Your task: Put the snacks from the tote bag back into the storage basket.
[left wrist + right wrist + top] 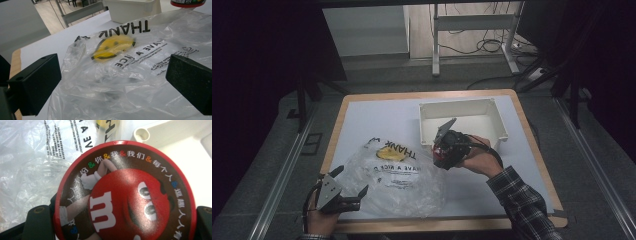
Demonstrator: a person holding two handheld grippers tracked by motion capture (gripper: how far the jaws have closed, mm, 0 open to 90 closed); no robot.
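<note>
**Candy tin leaves the bag for the bin**

While the left gripper [343, 196] waits at the near-left corner of the clear plastic "THANK YOU" bag [399, 182], its jaws stand released, spread wide with only crumpled film lying between them and nothing pinched. The bag, my landmark here, lies flat on the white table top [377, 117], its yellow smiley face [113, 46] pointing away from the person. Just off the bag's far-right edge, the right gripper [446, 150] is clenched on a round red M&M's tin [125, 192], the jaws squeezing its rim from both sides; the tin hangs clear of the table. Beyond the bag, to its right and farther back, sits the white plastic bin [462, 106], open and near the tin.

To do this step well, I judge the right hand should keep its squeeze steady, carry the tin level over the bin's near wall, lower it inside, and only then release.
</note>
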